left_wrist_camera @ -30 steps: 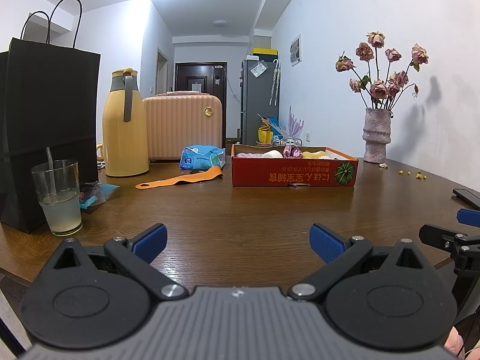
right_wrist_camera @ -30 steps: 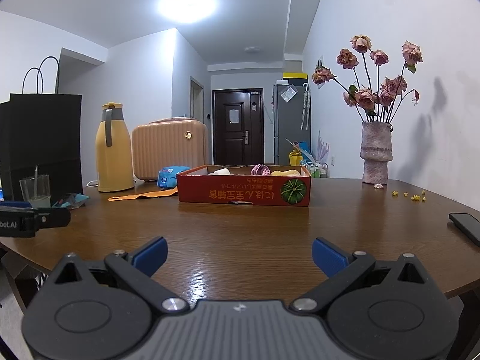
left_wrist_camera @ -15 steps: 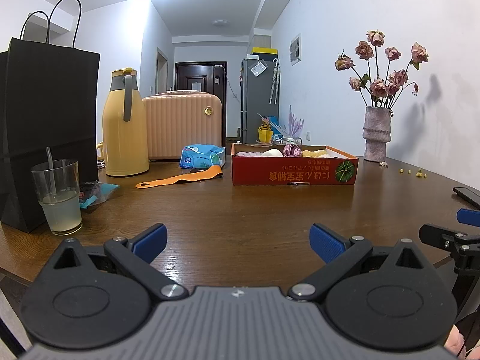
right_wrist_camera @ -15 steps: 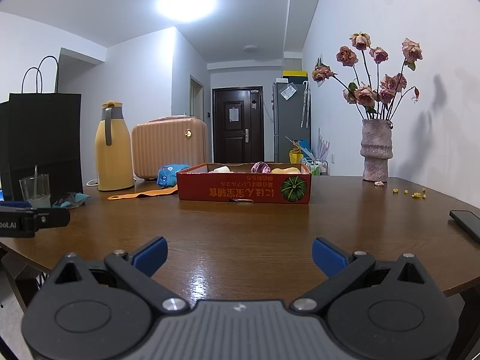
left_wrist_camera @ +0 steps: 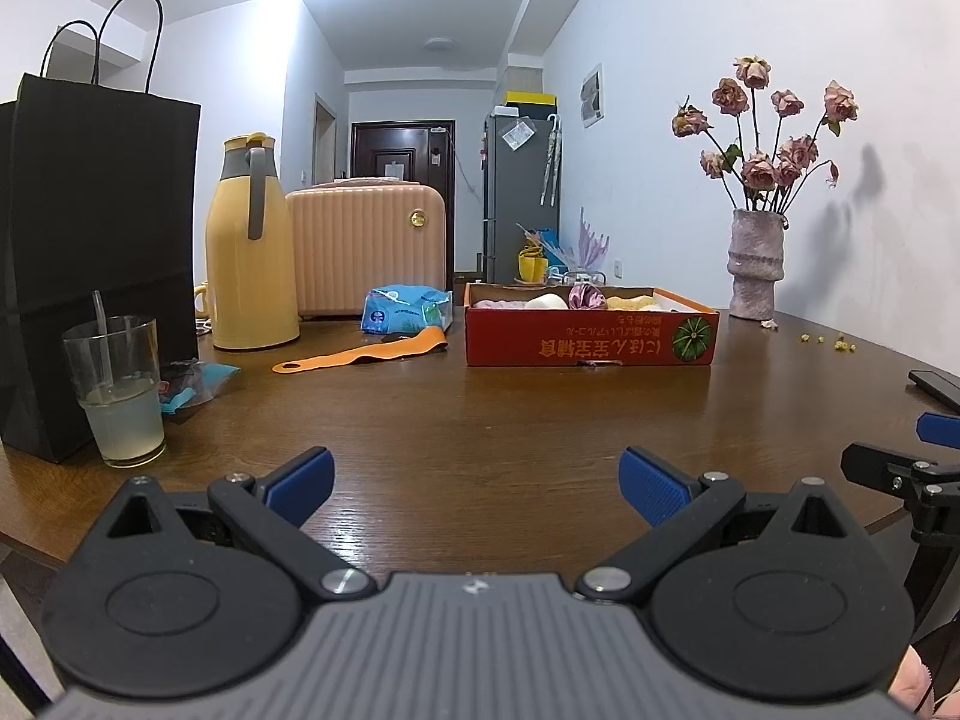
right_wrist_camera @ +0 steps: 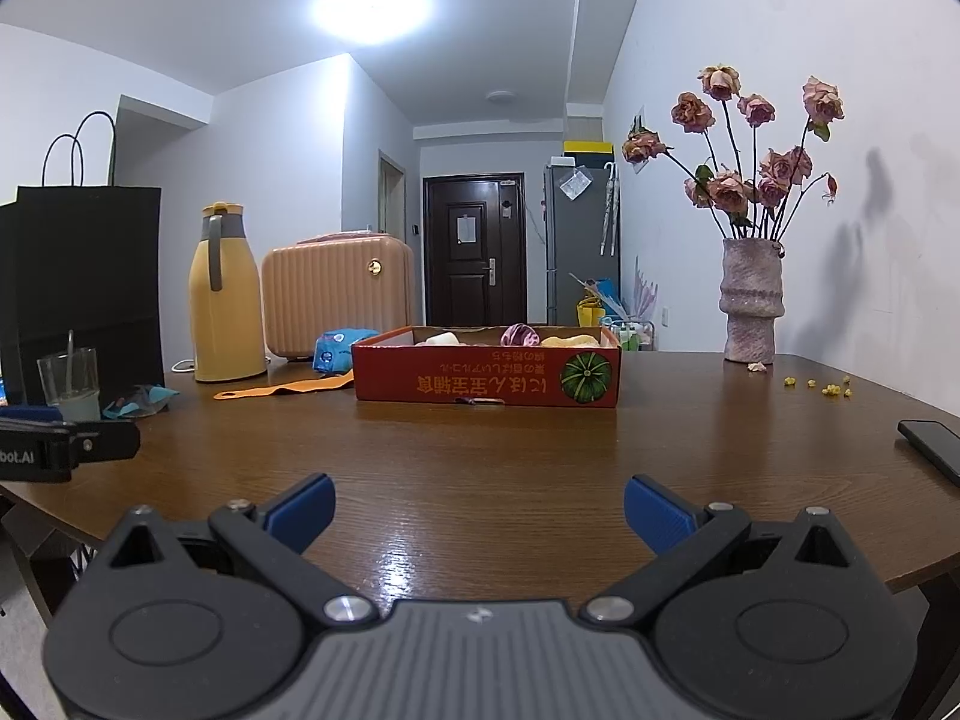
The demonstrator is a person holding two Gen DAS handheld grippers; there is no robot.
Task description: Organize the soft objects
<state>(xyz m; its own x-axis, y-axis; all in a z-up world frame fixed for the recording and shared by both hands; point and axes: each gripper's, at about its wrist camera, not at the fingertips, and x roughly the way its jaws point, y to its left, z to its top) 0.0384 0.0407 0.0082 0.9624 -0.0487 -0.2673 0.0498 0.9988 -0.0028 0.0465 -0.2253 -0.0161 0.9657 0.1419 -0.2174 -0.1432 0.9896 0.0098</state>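
My tongs are black with blue pads; the table is dark brown, wood-grained; the box is red with a green pumpkin print; the jug is yellow with a grey handle; the case is ribbed peach; the bag is black; the roses are dusty pink.

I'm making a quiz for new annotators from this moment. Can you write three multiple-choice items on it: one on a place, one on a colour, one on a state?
1. Where does the orange strap lie?
A. in the box
B. on the table, left of the red box
C. inside the vase

2. What colour is the thermos jug?
A. yellow
B. green
C. white

3. How is the left gripper?
A. shut on a cloth
B. shut, empty
C. open, empty

Key: B, the strap lies flat on the wood beside the box; A, its body is yellow with a grey handle; C, its blue pads stand wide apart over bare table.
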